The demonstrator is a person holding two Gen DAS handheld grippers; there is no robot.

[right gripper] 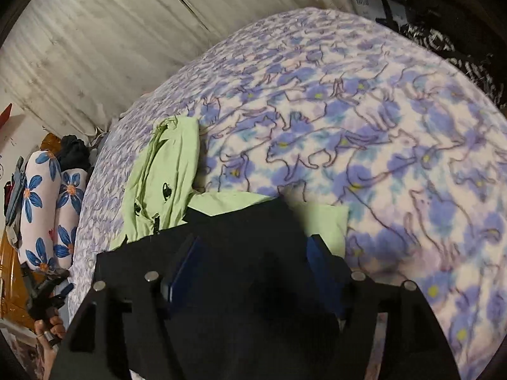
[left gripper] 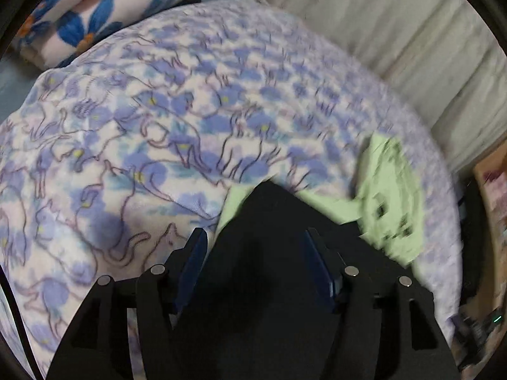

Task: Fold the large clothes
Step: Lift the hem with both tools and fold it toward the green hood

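Observation:
A black garment (left gripper: 266,209) lies on the bed, partly over a light green garment (left gripper: 389,190) with small dark prints. My left gripper (left gripper: 256,237) hovers over the black cloth, its blue pads (left gripper: 193,259) standing well apart with the cloth between them; no pinch shows. In the right wrist view the black garment (right gripper: 240,228) spreads out below my right gripper (right gripper: 256,240), whose jaws also stand wide apart. There the green garment (right gripper: 164,171) lies crumpled to the upper left, and a flat green part shows past the right finger. The left wrist view is motion-blurred.
A fleece blanket (left gripper: 158,110) printed with purple flowers and cat outlines covers the bed (right gripper: 380,126). Flowered pillows (left gripper: 95,15) (right gripper: 41,205) are stacked at one end. A pale curtain (right gripper: 95,47) runs along the far side. A hand (right gripper: 47,332) shows at the lower left.

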